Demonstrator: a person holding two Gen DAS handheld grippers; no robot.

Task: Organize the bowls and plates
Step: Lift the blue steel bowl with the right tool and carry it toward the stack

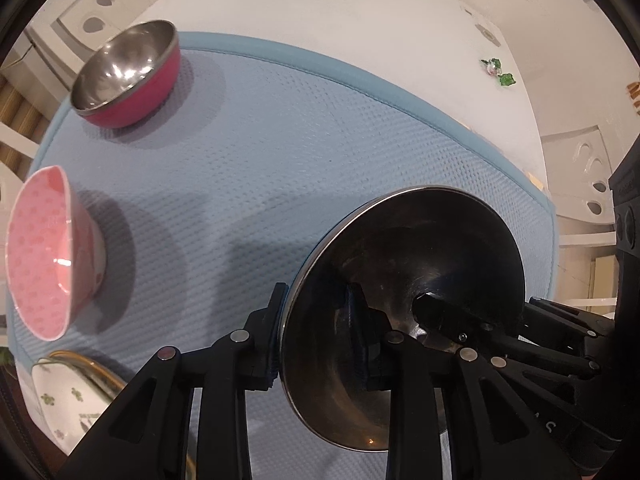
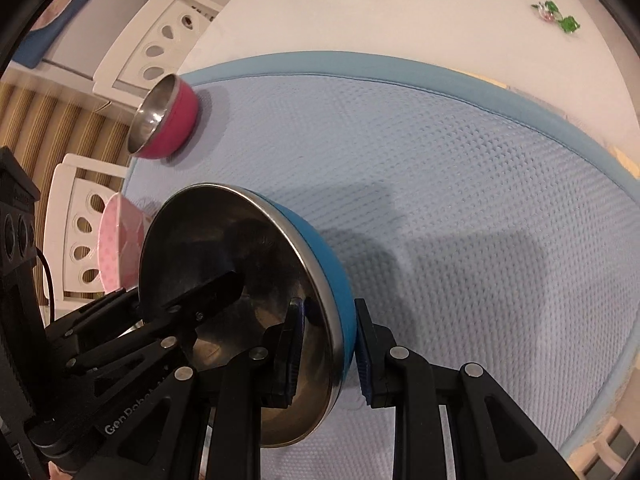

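Observation:
A steel bowl with a blue outside (image 1: 400, 312) (image 2: 240, 280) is gripped by both grippers at once on opposite rims. My left gripper (image 1: 316, 340) is shut on its left rim, one finger inside, one outside. My right gripper (image 2: 328, 352) is shut on its right rim the same way. The bowl hangs over a light blue mat (image 1: 280, 152) (image 2: 440, 200). A steel bowl with a magenta outside (image 1: 128, 76) (image 2: 166, 118) stands at the mat's far left. A pink patterned bowl (image 1: 48, 256) (image 2: 120, 252) stands on the mat to the left.
A white plate with green motifs and a gold rim (image 1: 68, 396) lies at the mat's near left corner. The mat lies on a white table (image 1: 380, 12). A small green and pink ornament (image 1: 498, 70) (image 2: 556, 16) lies far right. White chairs (image 2: 160, 40) stand around.

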